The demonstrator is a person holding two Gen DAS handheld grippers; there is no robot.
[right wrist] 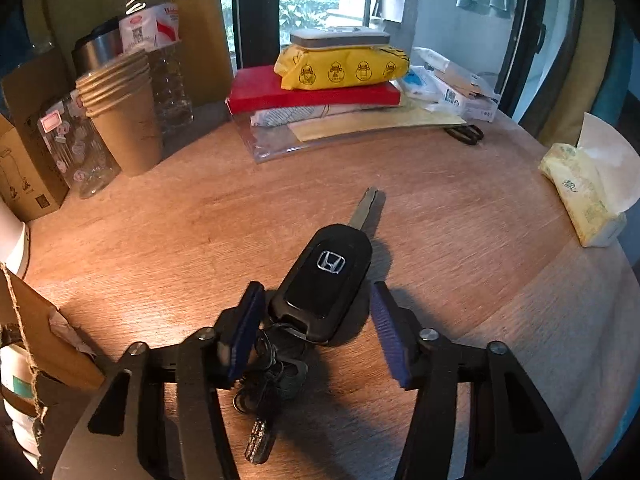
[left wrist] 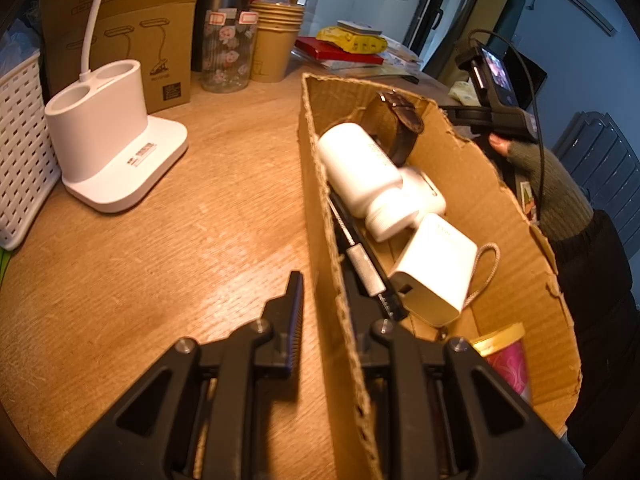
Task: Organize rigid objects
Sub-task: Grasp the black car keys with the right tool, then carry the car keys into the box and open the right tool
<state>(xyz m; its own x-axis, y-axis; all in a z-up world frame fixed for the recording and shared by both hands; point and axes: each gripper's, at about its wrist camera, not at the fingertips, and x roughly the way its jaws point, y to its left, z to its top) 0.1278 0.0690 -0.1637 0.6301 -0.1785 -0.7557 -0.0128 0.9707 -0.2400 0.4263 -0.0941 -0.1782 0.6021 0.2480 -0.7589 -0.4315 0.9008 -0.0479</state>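
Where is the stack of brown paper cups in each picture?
Left wrist view: the stack of paper cups stands at the top centre, at the back of the table, right of the flowered glass jar.
Right wrist view: the stack of paper cups stands at the upper left, again beside the flowered glass jar.
Shared landmark: the yellow duck packet lying on the red book.

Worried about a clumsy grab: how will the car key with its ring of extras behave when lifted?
The car key looks rigid, and its glossy shell may slip against the fingers. The key ring bundle behind it will likely dangle and swing. Lying flat on the table, it shouldn't roll.
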